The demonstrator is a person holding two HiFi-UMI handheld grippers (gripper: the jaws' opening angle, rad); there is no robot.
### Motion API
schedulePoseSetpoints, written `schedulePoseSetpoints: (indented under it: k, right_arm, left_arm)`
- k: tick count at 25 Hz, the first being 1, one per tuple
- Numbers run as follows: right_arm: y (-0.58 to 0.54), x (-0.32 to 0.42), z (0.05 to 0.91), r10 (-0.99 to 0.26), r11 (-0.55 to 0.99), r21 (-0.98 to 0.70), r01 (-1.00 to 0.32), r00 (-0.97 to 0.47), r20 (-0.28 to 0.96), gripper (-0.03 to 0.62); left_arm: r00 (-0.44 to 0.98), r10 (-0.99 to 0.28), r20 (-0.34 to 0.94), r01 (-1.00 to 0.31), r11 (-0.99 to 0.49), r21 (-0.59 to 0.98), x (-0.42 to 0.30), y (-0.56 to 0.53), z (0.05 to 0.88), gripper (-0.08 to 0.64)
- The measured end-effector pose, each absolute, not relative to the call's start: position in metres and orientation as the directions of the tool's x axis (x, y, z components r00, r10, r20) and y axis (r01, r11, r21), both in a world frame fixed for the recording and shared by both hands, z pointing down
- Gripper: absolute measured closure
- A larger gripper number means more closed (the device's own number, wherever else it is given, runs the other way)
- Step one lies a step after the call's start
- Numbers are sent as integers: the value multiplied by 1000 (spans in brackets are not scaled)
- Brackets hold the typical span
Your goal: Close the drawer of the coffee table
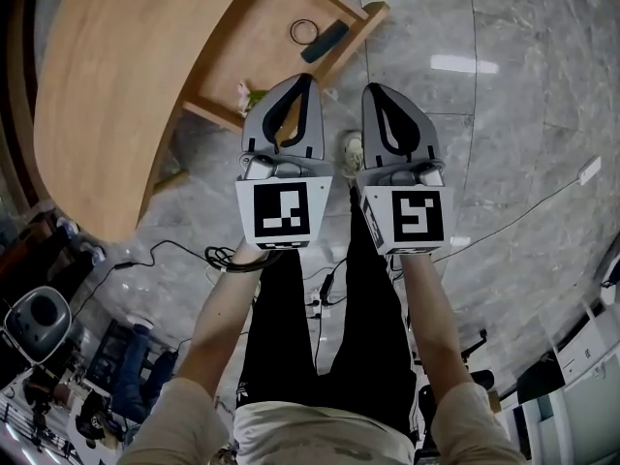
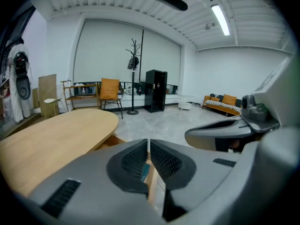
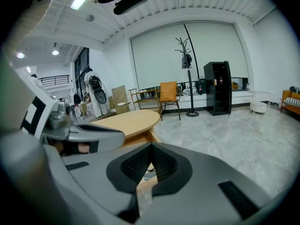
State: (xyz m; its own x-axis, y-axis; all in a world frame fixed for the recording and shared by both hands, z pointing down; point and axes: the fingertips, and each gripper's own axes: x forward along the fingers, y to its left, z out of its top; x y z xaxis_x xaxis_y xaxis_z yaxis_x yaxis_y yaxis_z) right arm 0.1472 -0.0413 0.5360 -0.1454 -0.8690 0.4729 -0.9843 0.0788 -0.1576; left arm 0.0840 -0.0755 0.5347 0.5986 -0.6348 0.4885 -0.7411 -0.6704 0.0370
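So the drawer is wide open here, sticking out from under the oval wooden top of the coffee table toward the top middle of the head view. Inside it there's a thin black ring, and just beside that a dark bar-shaped thing lying at an angle. A small pale and green object sits near the drawer's lower edge, too small for me to say what it is. Both tools are held out side by side, close together but not touching, angled a bit downward. The left gripper has its jaws pressed together with nothing between them, and from above its tip overlaps the near corner of the drawer. I can't tell if it actually touches the wood. The right gripper is the same deal, jaws together and empty, with its tip over the grey marble floor just beside the drawer's outer end. The right gripper view shows the wooden edge just past the jaw tips. A pale shoe shows between the two tools, and some cables lie on the floor by the person's legs.
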Motion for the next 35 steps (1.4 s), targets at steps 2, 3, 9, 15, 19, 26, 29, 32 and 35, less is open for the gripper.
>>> schedulePoseSetpoints:
  k: [2, 3, 9, 15, 19, 26, 29, 32, 35]
  right_arm:
    - [-41, 149, 538, -866, 78, -161, -984, -147, 477, 586]
    - [-40, 150, 540, -865, 76, -163, -984, -147, 480, 586]
    - [-32, 154, 554, -846, 68, -169, -983, -147, 513, 586]
    - [-25, 155, 569, -823, 72, -177, -982, -159, 546, 586]
    - [-23, 155, 576, -813, 79, -181, -980, -169, 557, 586]
    - [-28, 157, 579, -807, 93, -182, -979, -181, 562, 586]
    - [-30, 159, 580, -807, 93, -181, -979, -181, 563, 586]
    - [-31, 161, 581, -806, 93, -182, -979, -181, 564, 586]
    - [-32, 161, 583, -803, 97, -184, -978, -186, 566, 586]
  left_arm:
    - [619, -557, 554, -697, -714, 61, 92, -70, 552, 474]
    - [625, -523, 580, -679, -730, 74, 96, -68, 561, 441]
    - [573, -361, 736, -599, -797, 76, 104, -62, 631, 396]
    - [447, -233, 864, -527, -848, 44, 101, -53, 697, 396]
    - [400, -201, 894, -506, -862, 32, 99, -48, 719, 397]
    - [372, -198, 907, -516, -857, 24, 101, -47, 730, 433]
    - [354, -201, 913, -522, -853, 15, 100, -49, 734, 456]
    - [338, -199, 920, -529, -848, 11, 99, -50, 739, 465]
    - [336, -202, 920, -539, -843, 12, 99, -51, 739, 468]
